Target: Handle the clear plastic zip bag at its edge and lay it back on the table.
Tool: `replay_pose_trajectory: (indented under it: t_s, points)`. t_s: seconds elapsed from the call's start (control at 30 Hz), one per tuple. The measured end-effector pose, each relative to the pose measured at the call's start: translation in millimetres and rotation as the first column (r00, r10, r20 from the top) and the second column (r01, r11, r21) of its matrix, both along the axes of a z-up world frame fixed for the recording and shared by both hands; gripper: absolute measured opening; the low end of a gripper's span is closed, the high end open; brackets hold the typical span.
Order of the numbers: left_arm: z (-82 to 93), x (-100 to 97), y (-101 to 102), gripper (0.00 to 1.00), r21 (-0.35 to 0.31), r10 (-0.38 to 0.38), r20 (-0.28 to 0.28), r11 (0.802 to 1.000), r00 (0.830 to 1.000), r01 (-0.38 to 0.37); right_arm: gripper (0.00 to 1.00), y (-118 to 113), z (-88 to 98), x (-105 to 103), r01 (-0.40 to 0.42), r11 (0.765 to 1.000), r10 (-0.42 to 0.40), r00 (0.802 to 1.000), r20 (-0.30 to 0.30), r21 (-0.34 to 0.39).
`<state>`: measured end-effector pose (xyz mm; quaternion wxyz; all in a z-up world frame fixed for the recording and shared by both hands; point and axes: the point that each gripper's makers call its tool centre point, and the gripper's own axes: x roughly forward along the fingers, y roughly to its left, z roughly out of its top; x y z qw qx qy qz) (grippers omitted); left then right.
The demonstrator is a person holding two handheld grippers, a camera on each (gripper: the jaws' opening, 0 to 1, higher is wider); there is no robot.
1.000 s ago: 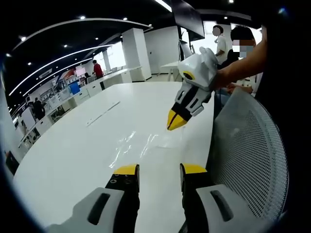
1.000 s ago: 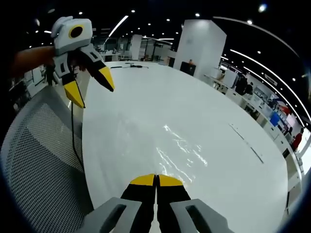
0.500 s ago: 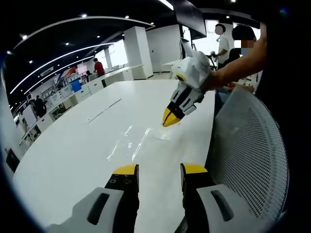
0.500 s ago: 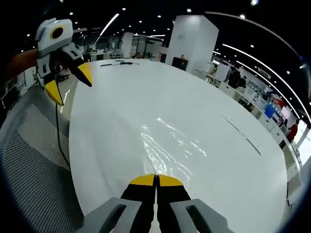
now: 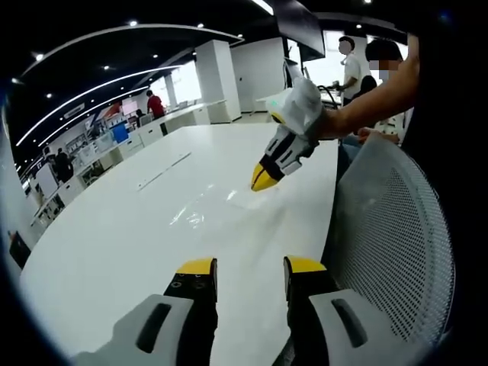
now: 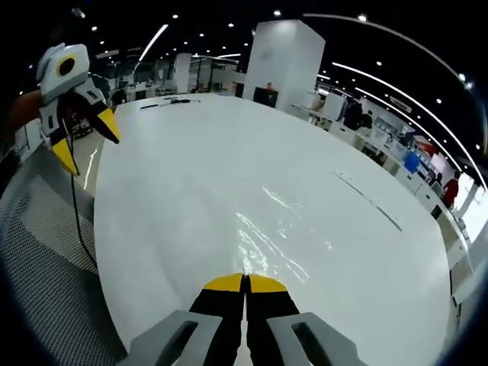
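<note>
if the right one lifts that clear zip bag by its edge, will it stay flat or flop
Probably flop: the clear zip bag looks like thin wrinkled film, glinting unevenly. Likely light, and apt to slide on the glossy white table. The right hand-held gripper looks shut on its near edge.

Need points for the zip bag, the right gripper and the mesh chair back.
clear plastic zip bag (image 6: 263, 244): right gripper view, on its glossy wrinkled middle.
right gripper (image 5: 261, 181): left gripper view, at its closed yellow fingertips.
mesh chair back (image 5: 389, 221): left gripper view, on the white mesh panel.
</note>
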<state>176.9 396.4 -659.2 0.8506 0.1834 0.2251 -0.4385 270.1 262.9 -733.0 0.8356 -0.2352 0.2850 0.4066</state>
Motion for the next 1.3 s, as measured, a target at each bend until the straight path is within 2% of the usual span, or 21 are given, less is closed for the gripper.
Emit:
replay_pose_trajectory:
  t_s: [0.57, 0.77, 0.9, 1.0, 1.07, 1.17, 1.27, 1.3]
  points:
    - [-3.1, -7.3, 0.3, 0.33, -0.003, 0.027, -0.015, 1.000, 1.000, -0.027, 0.00, 26.6, -17.6, -4.2, -0.098, 0.995, 0.098, 0.995, -0.022, -0.024]
    - [-6.4, -9.6, -1.8, 0.34, 0.002, 0.030, -0.018, 1.000, 0.999, -0.030, 0.04, 29.1, -33.1, -13.5, -0.130, 0.991, 0.128, 0.990, -0.061, -0.032]
    - [-11.0, -11.3, -2.6, 0.34, 0.006, 0.031, -0.020, 1.000, 0.999, -0.031, 0.06, 32.3, -40.6, -18.6, -0.117, 0.993, 0.117, 0.988, -0.100, 0.007]
    - [-14.4, -12.6, -3.0, 0.35, 0.009, 0.037, -0.016, 0.999, 0.999, -0.037, 0.07, 33.0, -38.3, -21.1, -0.115, 0.993, 0.116, 0.988, -0.103, 0.013]
    - [-16.2, -14.0, -3.4, 0.35, 0.010, 0.039, -0.017, 0.999, 0.999, -0.039, 0.08, 32.2, -34.8, -21.2, -0.116, 0.993, 0.117, 0.990, -0.080, 0.012]
    - [-17.4, -15.0, -3.4, 0.35, 0.009, 0.045, -0.012, 0.999, 0.999, -0.045, 0.14, 31.4, -30.8, -20.8, -0.130, 0.991, 0.130, 0.990, -0.048, 0.011]
    - [-19.0, -15.6, -3.8, 0.36, 0.008, 0.047, -0.008, 0.999, 0.999, -0.047, 0.26, 28.3, -22.3, -22.0, -0.119, 0.993, 0.120, 0.992, -0.035, 0.028]
    - [-20.4, -16.3, -3.5, 0.37, 0.011, 0.044, -0.008, 0.999, 0.999, -0.044, 0.33, 26.9, -20.8, -22.3, -0.116, 0.993, 0.117, 0.993, -0.028, 0.027]
